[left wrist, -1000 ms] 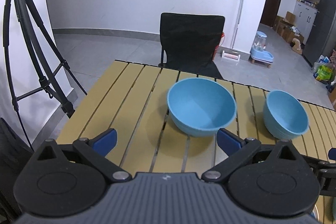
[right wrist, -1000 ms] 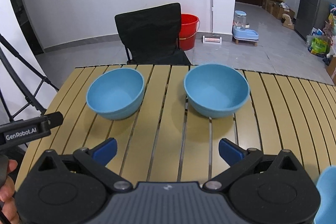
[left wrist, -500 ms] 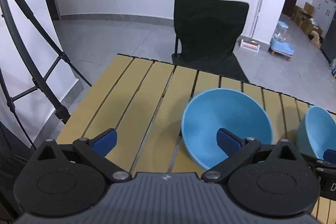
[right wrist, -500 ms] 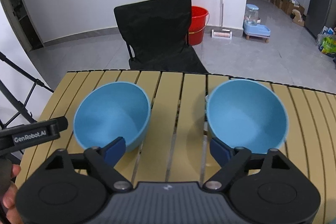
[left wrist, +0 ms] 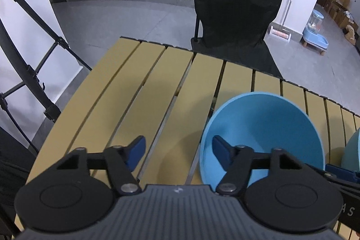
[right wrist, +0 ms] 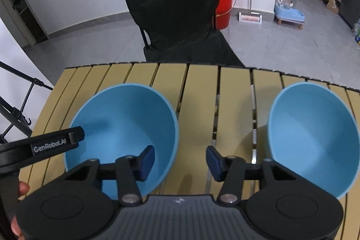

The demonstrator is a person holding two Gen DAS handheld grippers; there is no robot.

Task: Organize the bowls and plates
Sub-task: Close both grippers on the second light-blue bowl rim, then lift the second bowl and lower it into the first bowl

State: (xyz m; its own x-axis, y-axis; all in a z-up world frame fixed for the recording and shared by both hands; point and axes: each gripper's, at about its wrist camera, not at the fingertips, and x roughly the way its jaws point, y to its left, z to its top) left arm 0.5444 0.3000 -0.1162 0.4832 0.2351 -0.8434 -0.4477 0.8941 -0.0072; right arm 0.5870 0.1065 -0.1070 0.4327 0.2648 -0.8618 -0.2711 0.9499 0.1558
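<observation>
Two light blue bowls stand on the slatted tan table [left wrist: 144, 91]. In the left wrist view the left bowl [left wrist: 267, 125] is at lower right. My left gripper [left wrist: 177, 149] is open and straddles its left rim, with the right finger inside the bowl. In the right wrist view the left bowl [right wrist: 126, 118] and the right bowl [right wrist: 315, 134] both show. My right gripper [right wrist: 180, 159] is open and straddles the left bowl's right rim, with the left finger inside. The left gripper's body [right wrist: 40, 145] shows at the left.
A black folding chair [left wrist: 236, 15] stands behind the table's far edge. A tripod [left wrist: 27, 73] stands off the table's left side. A red bucket [right wrist: 225, 6] and a pet feeder [right wrist: 288, 8] are on the floor beyond. The right bowl's edge [left wrist: 354, 150] shows at far right.
Both grippers moved forward and down toward the left bowl. Each now has one finger over its rim, and both pairs of fingers have narrowed somewhat.
</observation>
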